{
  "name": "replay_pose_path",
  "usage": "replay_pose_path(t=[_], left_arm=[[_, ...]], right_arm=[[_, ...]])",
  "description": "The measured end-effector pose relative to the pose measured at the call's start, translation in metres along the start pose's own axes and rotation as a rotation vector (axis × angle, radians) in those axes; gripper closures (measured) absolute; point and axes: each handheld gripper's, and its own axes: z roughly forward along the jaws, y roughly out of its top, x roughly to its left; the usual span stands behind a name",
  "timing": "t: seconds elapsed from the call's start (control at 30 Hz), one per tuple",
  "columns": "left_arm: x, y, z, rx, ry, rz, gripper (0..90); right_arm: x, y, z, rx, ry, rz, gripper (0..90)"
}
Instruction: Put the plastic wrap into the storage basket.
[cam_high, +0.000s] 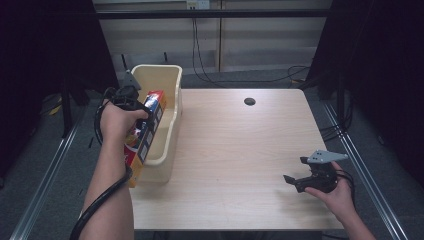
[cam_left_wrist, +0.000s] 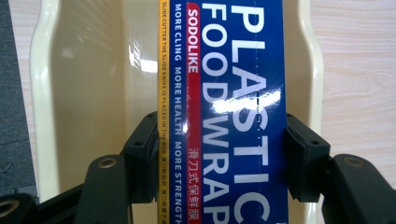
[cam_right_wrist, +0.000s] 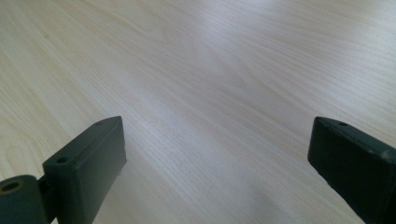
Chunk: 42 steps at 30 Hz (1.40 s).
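L gripper (cam_left_wrist: 219, 149): jaws clamped on the two long sides of a wrap box (cam_left_wrist: 222, 107), blue face w/ white "PLASTIC FOOD WRAP", red "SODOLIKE" strip, yellow edge strip. In high view the L gripper (cam_high: 131, 100) sits near the box's (cam_high: 146, 131) far end; box is long, tilted, far end up over the bin (cam_high: 167, 80), near end down past the bin's near rim at the table's L edge. Can't tell if the box touches the bin. Bin (cam_left_wrist: 74, 93) is cream plastic, oblong, at far-L of the table (cam_high: 235, 155). R gripper (cam_high: 296, 176): jaws wide apart, nothing btwn them, low over bare wood at near-R of table, well apart from the box. R gripper view: the two black jaws over pale wood grain (cam_right_wrist: 210, 93). Small dark hole (cam_high: 249, 101) in tabletop near far edge.
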Motion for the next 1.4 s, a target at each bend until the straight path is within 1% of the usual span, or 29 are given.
replay_pose_path(t=[0.07, 0.2, 0.3, 0.37, 0.4, 0.5, 0.6, 0.63, 0.7, 0.73, 0.87, 0.93, 0.97, 1.0, 1.2, 1.23, 1.3, 1.33, 1.4], left_arm=[[0.000, 0.000, 0.000, 0.002, 0.003, 0.006, 40.3], [0.000, 0.000, 0.000, 0.008, -0.006, -0.003, 40.2], [0.001, 0.001, 0.002, 0.006, 0.005, 0.002, 40.2], [0.000, 0.001, 0.004, 0.000, 0.004, -0.005, 40.1], [0.001, 0.001, 0.004, 0.006, -0.001, -0.001, 40.2], [0.000, 0.002, 0.005, 0.014, 0.003, -0.002, 40.2], [0.002, 0.002, 0.007, 0.010, -0.001, -0.011, 40.2], [0.002, 0.002, 0.007, 0.019, -0.001, -0.012, 40.1], [0.002, 0.003, 0.009, 0.021, 0.002, -0.023, 40.1], [0.002, 0.004, 0.010, 0.024, 0.008, -0.022, 40.1], [0.002, 0.005, 0.012, 0.038, 0.010, -0.022, 40.1], [0.001, 0.005, 0.013, 0.039, 0.013, -0.029, 40.0], [0.002, 0.006, 0.014, 0.039, 0.020, -0.023, 40.0], [0.001, 0.006, 0.015, 0.044, 0.017, -0.029, 40.0], [0.001, 0.007, 0.019, 0.056, 0.017, -0.029, 40.0], [0.001, 0.007, 0.020, 0.059, 0.020, -0.023, 40.0], [0.000, 0.007, 0.021, 0.060, 0.018, -0.025, 40.0], [0.000, 0.008, 0.022, 0.061, 0.022, -0.017, 39.9], [0.000, 0.008, 0.022, 0.063, 0.020, -0.022, 39.9]], right_arm=[[0.000, 0.000, 0.000, 0.001, -0.001, -0.001, 4.1], [0.000, 0.000, 0.000, -0.001, -0.001, 0.000, 4.1], [0.000, 0.000, 0.000, 0.000, 0.000, -0.001, 4.1], [0.000, 0.000, 0.000, 0.000, -0.001, 0.001, 4.1], [0.000, 0.000, 0.000, -0.004, -0.002, 0.000, 4.1], [0.000, 0.000, 0.000, 0.000, -0.002, -0.001, 4.1], [0.000, 0.000, 0.000, 0.003, 0.002, -0.001, 4.0], [0.000, 0.000, 0.000, 0.003, 0.001, 0.000, 4.1], [0.000, 0.000, 0.000, 0.002, 0.002, 0.000, 4.0], [0.000, 0.000, 0.000, 0.002, 0.002, 0.000, 4.0], [0.000, 0.000, 0.001, 0.002, 0.004, 0.000, 4.0], [0.000, 0.000, 0.001, 0.004, 0.011, 0.002, 4.0], [0.000, 0.000, 0.001, 0.006, 0.013, 0.003, 4.0], [0.000, 0.000, 0.001, 0.007, 0.010, 0.001, 4.0], [0.000, 0.000, 0.001, 0.004, 0.013, 0.000, 4.0], [0.000, 0.000, 0.001, 0.005, 0.014, 0.002, 3.9], [0.000, -0.001, 0.001, 0.004, 0.015, 0.003, 3.9], [0.000, -0.001, 0.001, 0.006, 0.010, 0.004, 3.9], [0.000, -0.001, 0.001, 0.005, 0.010, 0.001, 3.9]])
